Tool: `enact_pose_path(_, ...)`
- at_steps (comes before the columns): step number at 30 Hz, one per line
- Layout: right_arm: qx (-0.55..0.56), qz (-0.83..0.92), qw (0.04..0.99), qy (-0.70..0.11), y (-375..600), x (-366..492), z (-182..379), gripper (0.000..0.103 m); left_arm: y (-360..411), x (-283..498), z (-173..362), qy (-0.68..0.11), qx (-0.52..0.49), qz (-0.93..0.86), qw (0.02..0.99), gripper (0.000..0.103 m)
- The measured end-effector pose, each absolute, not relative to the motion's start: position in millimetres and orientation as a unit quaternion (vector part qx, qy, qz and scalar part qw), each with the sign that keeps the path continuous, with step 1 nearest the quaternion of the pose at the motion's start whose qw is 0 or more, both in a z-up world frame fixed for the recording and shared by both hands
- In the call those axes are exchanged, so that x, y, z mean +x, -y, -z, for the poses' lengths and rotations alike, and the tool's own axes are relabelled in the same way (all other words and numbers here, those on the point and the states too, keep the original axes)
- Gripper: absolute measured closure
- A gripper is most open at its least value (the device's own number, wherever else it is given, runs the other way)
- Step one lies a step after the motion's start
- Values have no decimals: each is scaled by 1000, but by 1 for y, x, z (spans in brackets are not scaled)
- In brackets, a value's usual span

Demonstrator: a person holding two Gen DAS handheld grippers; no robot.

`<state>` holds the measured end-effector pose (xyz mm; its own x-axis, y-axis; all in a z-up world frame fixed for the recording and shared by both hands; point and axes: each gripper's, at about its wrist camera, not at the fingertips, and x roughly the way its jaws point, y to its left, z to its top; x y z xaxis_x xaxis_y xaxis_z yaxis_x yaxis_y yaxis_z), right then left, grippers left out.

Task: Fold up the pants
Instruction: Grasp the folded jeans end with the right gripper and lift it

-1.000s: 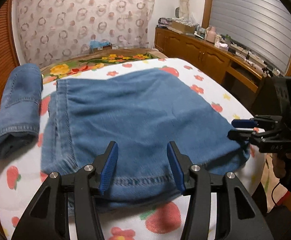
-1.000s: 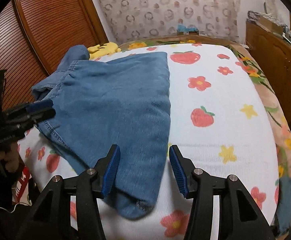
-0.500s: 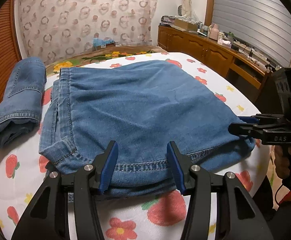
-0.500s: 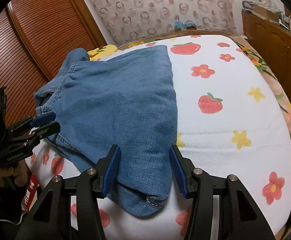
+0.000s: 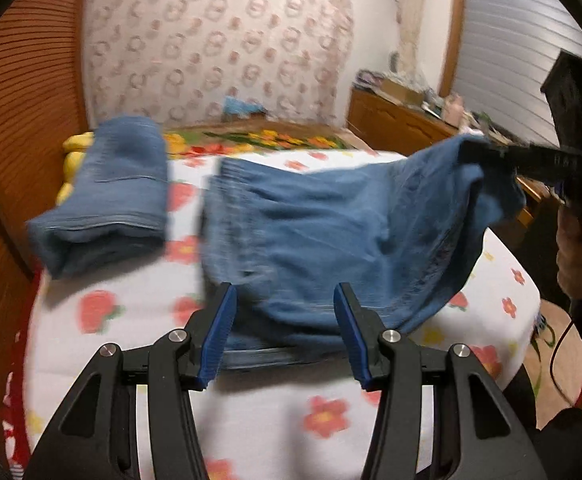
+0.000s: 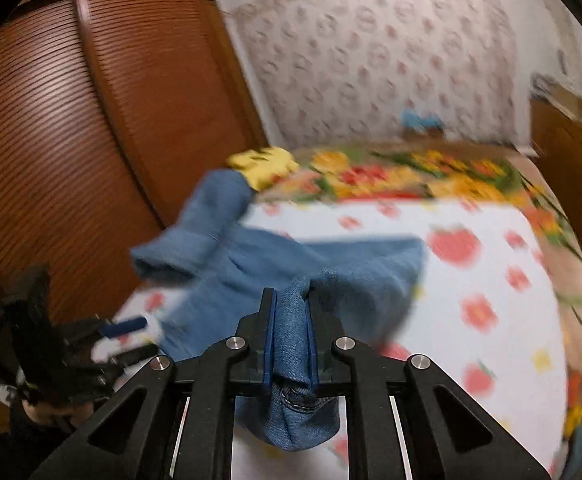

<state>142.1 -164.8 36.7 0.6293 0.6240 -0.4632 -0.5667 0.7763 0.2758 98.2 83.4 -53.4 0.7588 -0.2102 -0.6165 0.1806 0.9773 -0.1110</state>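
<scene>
Currently the right gripper (image 6: 291,332) pinches a corner of the blue denim pants (image 5: 331,232), lifted above the strawberry-print bed (image 5: 131,340); the left gripper (image 5: 283,332) hovers spread at the near edge. The fold remains unfinished.

Warm dim indoor light, heavy motion blur, fisheye-warped black-vignetted edges

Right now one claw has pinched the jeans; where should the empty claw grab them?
Probably the near hem of the jeans, lying flat between the open left gripper fingers. Come in low from the bed's near edge; the right gripper holds the other corner raised.
</scene>
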Motion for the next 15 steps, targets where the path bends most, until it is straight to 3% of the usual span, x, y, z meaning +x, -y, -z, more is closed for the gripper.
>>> enact_pose_path(7,8,-429,868,-249,64,136,-55,90,-146,79,41,-313,-46,37,948,51)
enact_pose_path(15,-43,-493,804,-328,8,121,6,90,-177,80,37,-304,-62,-1,951,51)
